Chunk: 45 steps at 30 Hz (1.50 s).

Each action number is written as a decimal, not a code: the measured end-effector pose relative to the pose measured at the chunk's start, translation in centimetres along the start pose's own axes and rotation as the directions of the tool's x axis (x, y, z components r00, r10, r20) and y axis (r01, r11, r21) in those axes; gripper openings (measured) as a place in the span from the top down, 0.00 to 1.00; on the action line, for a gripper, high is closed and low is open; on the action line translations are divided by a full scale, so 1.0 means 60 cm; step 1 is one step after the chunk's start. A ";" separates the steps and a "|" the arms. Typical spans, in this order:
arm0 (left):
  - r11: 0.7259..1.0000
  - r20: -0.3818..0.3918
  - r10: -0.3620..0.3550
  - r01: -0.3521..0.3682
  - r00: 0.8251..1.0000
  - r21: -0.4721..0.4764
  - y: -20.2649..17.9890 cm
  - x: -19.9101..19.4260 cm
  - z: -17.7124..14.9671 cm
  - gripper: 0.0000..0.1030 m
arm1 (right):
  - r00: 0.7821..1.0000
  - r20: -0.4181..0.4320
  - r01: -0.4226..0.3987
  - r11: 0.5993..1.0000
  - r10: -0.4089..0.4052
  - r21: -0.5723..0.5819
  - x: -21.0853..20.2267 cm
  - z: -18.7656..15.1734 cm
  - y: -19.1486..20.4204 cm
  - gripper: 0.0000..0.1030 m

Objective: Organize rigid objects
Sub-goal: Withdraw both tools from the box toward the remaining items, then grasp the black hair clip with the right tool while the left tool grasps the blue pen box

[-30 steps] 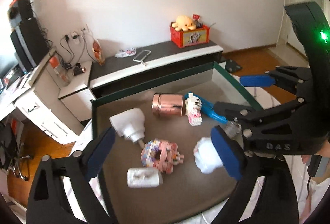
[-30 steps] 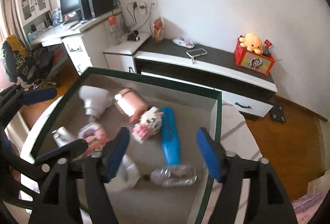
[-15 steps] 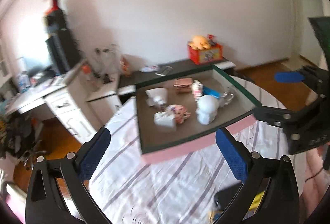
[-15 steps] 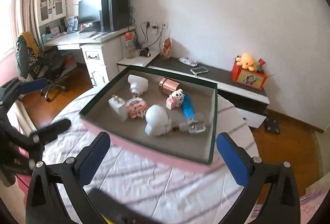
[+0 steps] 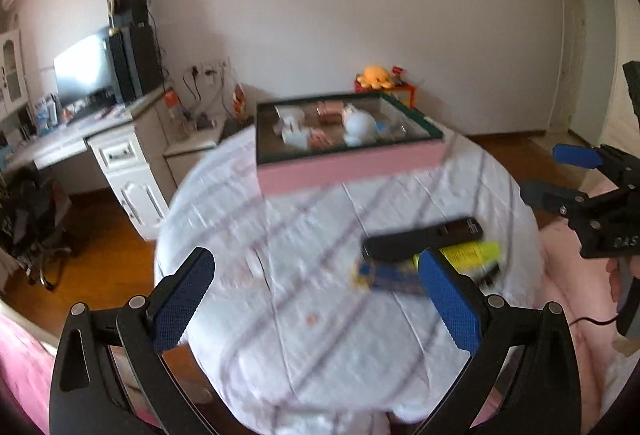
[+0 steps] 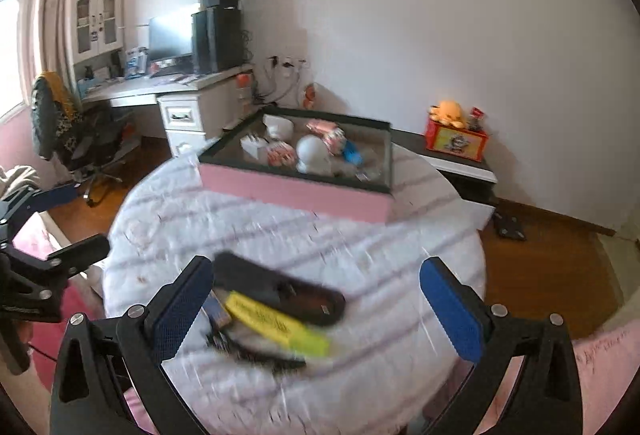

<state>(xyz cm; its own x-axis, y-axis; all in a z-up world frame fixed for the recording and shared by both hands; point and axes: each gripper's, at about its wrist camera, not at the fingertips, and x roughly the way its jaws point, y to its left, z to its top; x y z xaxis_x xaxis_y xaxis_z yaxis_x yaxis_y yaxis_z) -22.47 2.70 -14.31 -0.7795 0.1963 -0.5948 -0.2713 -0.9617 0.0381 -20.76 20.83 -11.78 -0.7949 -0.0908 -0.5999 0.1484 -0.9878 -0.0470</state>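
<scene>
A pink box with a dark rim (image 5: pixel 348 171) (image 6: pixel 294 191) stands at the far side of a round table with a white striped cloth (image 5: pixel 320 255) (image 6: pixel 360 251). It holds several items, among them a white round figure (image 5: pixel 360 125) (image 6: pixel 314 153). On the near cloth lie a black remote (image 5: pixel 422 239) (image 6: pixel 280 293), a yellow pack (image 5: pixel 474 255) (image 6: pixel 276 323) and a blue item (image 5: pixel 384 275). My left gripper (image 5: pixel 316 299) and right gripper (image 6: pixel 316 305) are open and empty, held back above the table's near edge. The right gripper also shows in the left wrist view (image 5: pixel 560 175).
A white desk with a monitor (image 5: pixel 80 71) (image 6: pixel 168 35) stands at the left, with an office chair (image 6: pixel 60 123). A low cabinet with a red toy box (image 6: pixel 456 143) runs along the wall. Wooden floor (image 6: pixel 540 267) surrounds the table.
Both grippers have pulled far back and up from inside the box. The whole table and the remote, yellow pack and blue item on the near cloth have come into view.
</scene>
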 end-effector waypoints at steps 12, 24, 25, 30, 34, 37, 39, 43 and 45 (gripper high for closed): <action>0.993 -0.175 -0.060 0.076 0.983 0.085 -0.077 0.062 -0.077 0.00 | 0.991 -0.136 0.017 0.996 -0.005 0.082 0.032 -0.125 -0.020 0.00; 0.998 -0.198 -0.001 0.014 0.980 0.065 -0.042 0.075 -0.081 0.00 | 0.980 -0.174 -0.076 0.992 0.093 0.102 0.051 -0.133 0.026 0.00; 0.998 -0.198 0.002 0.011 0.980 0.061 -0.039 0.075 -0.082 0.00 | 0.980 -0.179 -0.073 0.991 0.091 0.108 0.054 -0.133 0.026 0.00; 0.999 -0.204 0.033 -0.024 0.978 0.045 -0.012 0.076 -0.087 0.00 | 0.975 -0.171 -0.107 0.978 0.138 0.178 0.057 -0.132 0.033 0.00; 0.997 -0.199 0.069 -0.061 0.978 0.045 0.008 0.073 -0.091 0.00 | 0.964 -0.158 -0.169 0.954 0.212 0.249 0.056 -0.129 0.051 0.00; 0.996 -0.199 0.087 -0.082 0.976 0.034 0.026 0.070 -0.095 0.00 | 0.946 -0.154 -0.235 0.932 0.284 0.277 0.062 -0.128 0.071 0.00; 0.997 -0.199 0.080 -0.077 0.977 0.023 0.034 0.070 -0.096 0.00 | 0.941 -0.165 -0.242 0.928 0.296 0.283 0.072 -0.126 0.081 0.00; 0.997 -0.200 0.073 -0.073 0.977 0.011 0.044 0.068 -0.100 0.00 | 0.942 -0.163 -0.226 0.914 0.293 0.336 0.105 -0.118 0.077 0.00; 0.998 -0.202 0.070 -0.068 0.977 0.015 0.046 0.068 -0.103 0.00 | 0.946 -0.150 -0.221 0.912 0.286 0.346 0.112 -0.110 0.073 0.00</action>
<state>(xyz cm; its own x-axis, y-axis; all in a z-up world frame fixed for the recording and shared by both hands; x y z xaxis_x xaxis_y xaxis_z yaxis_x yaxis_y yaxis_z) -22.90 -0.35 -21.58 -0.6667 0.0861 -0.7403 -0.2257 -0.9700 0.0905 -21.55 16.75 -21.29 -0.6212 -0.3497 -0.7013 0.1076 -0.9245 0.3657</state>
